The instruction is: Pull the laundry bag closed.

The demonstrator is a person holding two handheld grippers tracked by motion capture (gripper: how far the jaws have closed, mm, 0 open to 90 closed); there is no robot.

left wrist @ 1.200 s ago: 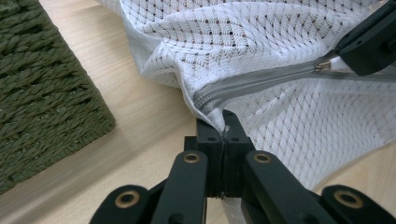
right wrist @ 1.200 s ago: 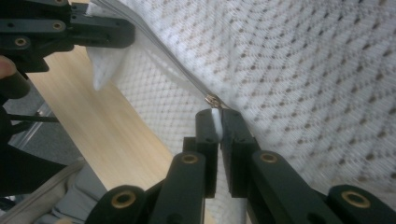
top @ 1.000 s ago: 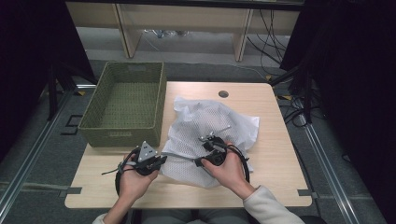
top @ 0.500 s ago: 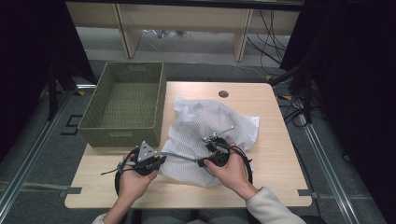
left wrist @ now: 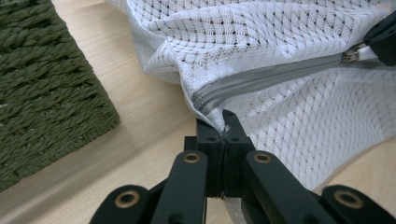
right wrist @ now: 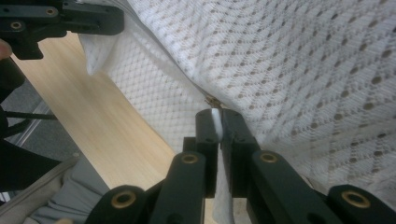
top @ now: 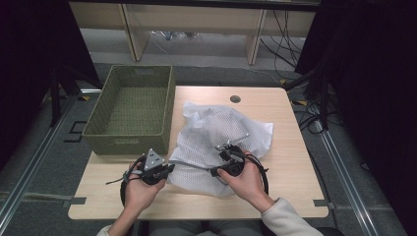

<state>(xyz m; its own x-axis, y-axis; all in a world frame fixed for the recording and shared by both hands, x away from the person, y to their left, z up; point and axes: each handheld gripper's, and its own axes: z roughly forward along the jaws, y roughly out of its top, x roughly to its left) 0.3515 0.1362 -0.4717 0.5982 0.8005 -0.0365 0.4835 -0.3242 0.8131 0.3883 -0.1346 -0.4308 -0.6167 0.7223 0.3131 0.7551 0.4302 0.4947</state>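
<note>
My left gripper [left wrist: 224,122] has its jaws pinched together on the end of the white mesh laundry bag [top: 216,135], right where the grey zipper [left wrist: 275,77] begins. In the left gripper view I see that zipper running taut away to the upper right, where the other gripper's black tip meets its silver zipper pull [left wrist: 356,52]. My right gripper [right wrist: 218,119] has its jaws nearly closed on the white tab of the pull, with the mesh draped just above and to the right of them.

From the high view I see the bag spread crumpled over the middle of the wooden table [top: 290,182], its near edge stretched between my two grippers [top: 167,169] [top: 222,158]. The green woven basket [top: 130,110] sits on the table's left side, just beside the bag and close to my left hand [top: 140,189]. My right hand [top: 248,182] rests over the bag's near right part.
</note>
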